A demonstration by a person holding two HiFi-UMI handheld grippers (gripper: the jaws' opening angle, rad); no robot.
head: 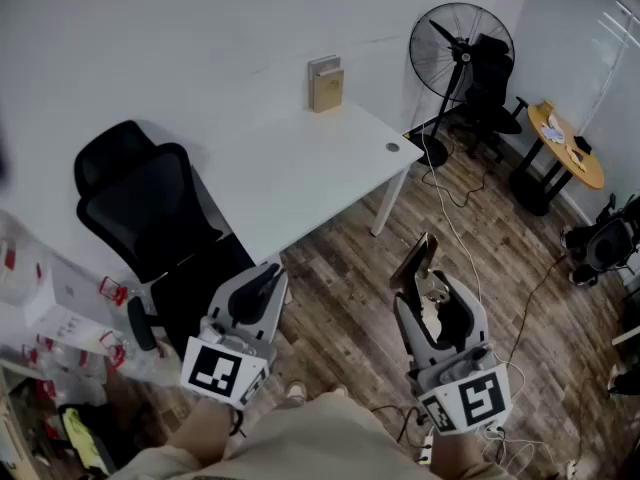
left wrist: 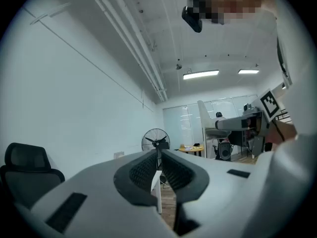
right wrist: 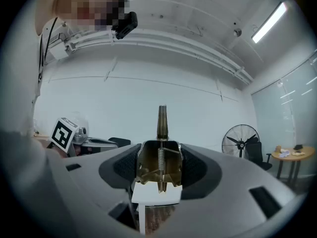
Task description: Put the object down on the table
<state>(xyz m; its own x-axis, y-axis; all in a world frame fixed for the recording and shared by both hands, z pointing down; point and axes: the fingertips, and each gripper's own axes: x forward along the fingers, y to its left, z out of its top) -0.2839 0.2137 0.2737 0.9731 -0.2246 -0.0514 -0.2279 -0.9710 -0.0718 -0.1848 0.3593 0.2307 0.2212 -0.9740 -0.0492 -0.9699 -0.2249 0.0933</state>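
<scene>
A white table is set on wood flooring. A brass clip is pinched in the right gripper; the left gripper is pressed together, empty.

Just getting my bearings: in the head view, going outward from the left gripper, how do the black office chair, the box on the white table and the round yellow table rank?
1. Black office chair, just left of the left gripper.
2. Box, on the white table's far edge.
3. Round yellow table, far right.
</scene>
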